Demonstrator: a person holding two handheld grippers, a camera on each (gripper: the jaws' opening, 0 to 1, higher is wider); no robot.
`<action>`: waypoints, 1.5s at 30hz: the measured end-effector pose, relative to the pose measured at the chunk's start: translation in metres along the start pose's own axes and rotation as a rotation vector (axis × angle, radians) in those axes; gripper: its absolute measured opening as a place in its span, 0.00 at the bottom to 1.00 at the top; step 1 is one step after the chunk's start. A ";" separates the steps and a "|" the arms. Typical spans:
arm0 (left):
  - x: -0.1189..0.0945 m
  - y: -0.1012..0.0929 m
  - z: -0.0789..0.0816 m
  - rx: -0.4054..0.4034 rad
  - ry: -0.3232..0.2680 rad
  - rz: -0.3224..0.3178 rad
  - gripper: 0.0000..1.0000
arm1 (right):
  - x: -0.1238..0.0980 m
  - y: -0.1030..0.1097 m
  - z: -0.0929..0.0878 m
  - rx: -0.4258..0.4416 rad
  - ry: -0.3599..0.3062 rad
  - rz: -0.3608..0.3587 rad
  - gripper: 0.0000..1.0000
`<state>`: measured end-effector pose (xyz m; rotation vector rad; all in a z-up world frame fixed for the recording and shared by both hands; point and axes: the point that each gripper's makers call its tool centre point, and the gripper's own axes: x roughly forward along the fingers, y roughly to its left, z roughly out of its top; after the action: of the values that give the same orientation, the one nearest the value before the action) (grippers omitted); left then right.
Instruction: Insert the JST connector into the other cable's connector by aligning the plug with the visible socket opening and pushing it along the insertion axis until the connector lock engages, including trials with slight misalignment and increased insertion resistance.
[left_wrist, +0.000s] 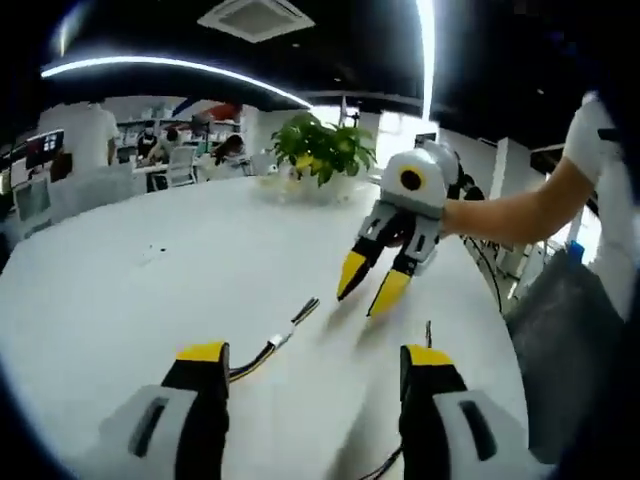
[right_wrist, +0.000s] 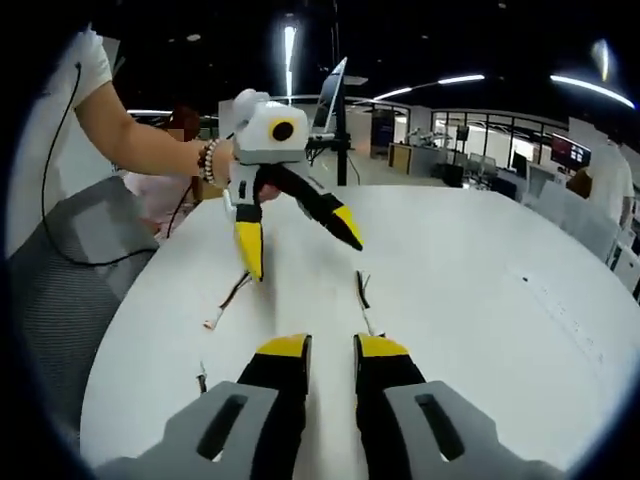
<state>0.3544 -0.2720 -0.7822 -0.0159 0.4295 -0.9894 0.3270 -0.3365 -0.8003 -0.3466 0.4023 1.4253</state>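
Both grippers hang empty above the white table (left_wrist: 120, 300): left gripper (left_wrist: 315, 365) wide open, right gripper (right_wrist: 332, 348) nearly closed. One cable (left_wrist: 275, 345) lies ahead between the left jaws, another cable (right_wrist: 365, 300) just beyond the right's. Light, limp wires; I would grip each behind its small, fragile plug.

Black, yellow-tipped jaws; white sleeve (right_wrist: 95, 60)
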 end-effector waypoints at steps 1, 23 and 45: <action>-0.004 -0.001 0.002 -0.023 -0.029 0.025 0.75 | -0.001 0.007 0.000 -0.003 0.003 0.004 0.16; -0.025 -0.070 -0.075 0.248 0.219 -0.052 0.21 | 0.003 0.087 -0.046 -0.013 0.157 0.046 0.15; -0.016 -0.090 -0.093 0.314 0.301 -0.104 0.13 | 0.009 0.087 -0.052 -0.012 0.145 0.027 0.01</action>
<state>0.2406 -0.2925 -0.8435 0.4018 0.5477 -1.1578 0.2382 -0.3425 -0.8502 -0.4572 0.5177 1.4345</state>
